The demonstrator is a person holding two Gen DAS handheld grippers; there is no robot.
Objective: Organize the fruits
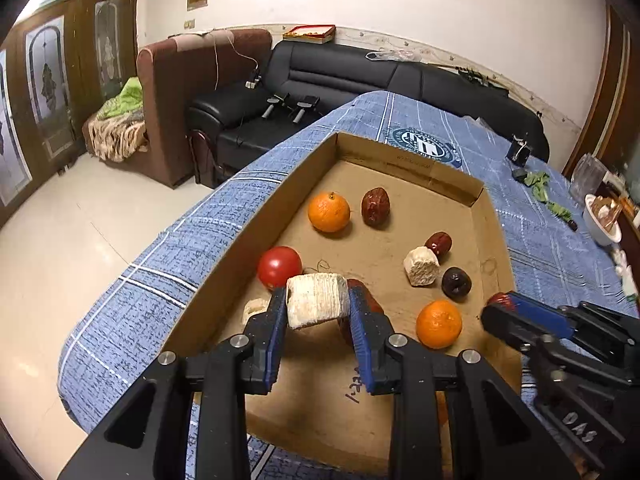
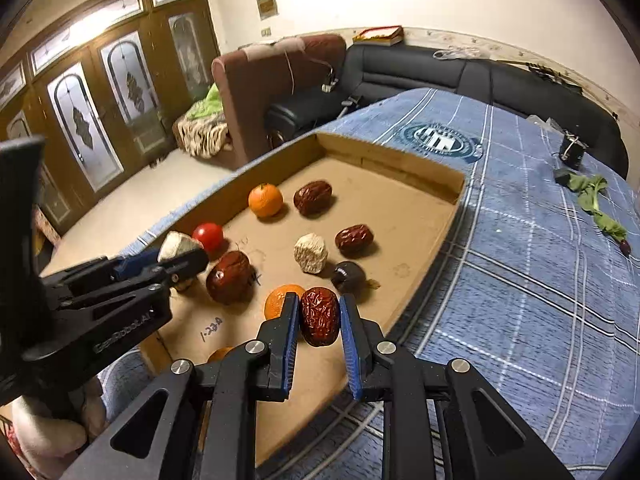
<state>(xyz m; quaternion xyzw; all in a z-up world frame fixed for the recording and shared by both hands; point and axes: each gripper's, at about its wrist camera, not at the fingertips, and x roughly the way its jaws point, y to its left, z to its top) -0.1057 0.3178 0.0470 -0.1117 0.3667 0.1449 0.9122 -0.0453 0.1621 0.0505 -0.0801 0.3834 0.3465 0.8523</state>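
Low in the left-wrist frame, the left gripper [image 1: 318, 306] clamps a white chunk [image 1: 317, 300] above the cardboard tray [image 1: 400, 168]. At lower centre of the right-wrist frame, the right gripper [image 2: 319, 316] pinches a red date [image 2: 319, 316] over the tray's near edge, beside an orange [image 2: 278, 300].

Black sofa [image 1: 340, 80] against white wall [image 1: 400, 0], tiled floor [image 1: 60, 248].

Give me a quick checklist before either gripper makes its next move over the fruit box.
1. Left gripper clamps the pale chunk: ok.
2. Right gripper closed on the red date: cannot tell; a gap shows at one finger.
3. Date lifted off the cardboard box: cannot tell.
4. Grippers apart from each other: ok.
5. Bare box floor free for setting down: ok.
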